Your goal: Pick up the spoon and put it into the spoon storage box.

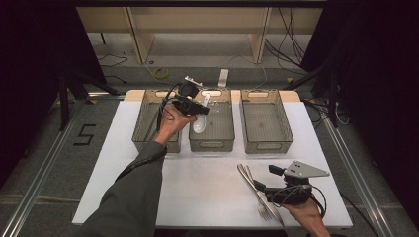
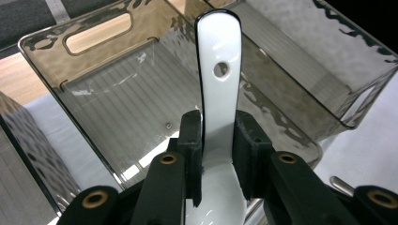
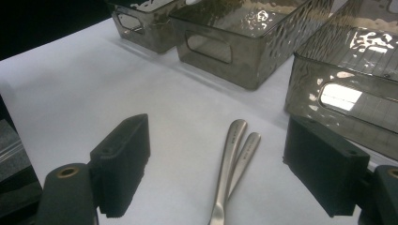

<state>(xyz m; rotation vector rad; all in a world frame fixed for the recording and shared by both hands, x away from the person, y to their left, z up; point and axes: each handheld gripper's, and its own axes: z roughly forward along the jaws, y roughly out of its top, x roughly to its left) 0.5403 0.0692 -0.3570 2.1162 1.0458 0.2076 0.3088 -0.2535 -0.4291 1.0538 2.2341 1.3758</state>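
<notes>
While clamped between the left tool's [image 2: 218, 140] jaws, the white spoon [image 2: 219, 79] points ahead.

Lab-like recording space, black curtains [image 1: 29, 59], aluminium floor rails [image 1: 39, 168], loose cables [image 1: 291, 34], white-topped table [image 1: 207, 187]

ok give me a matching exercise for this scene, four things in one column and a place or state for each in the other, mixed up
Things:
1. white ceramic spoon
2. two steel forks
3. right gripper
4. smoky clear plastic bin on the right

Places or states:
A. jaws wide apart, above the table
B. clamped by the handle in the left gripper
C. holds nothing
D. flat on the white table, side by side

Pairs: 1-B, 2-D, 3-A, 4-C
</notes>
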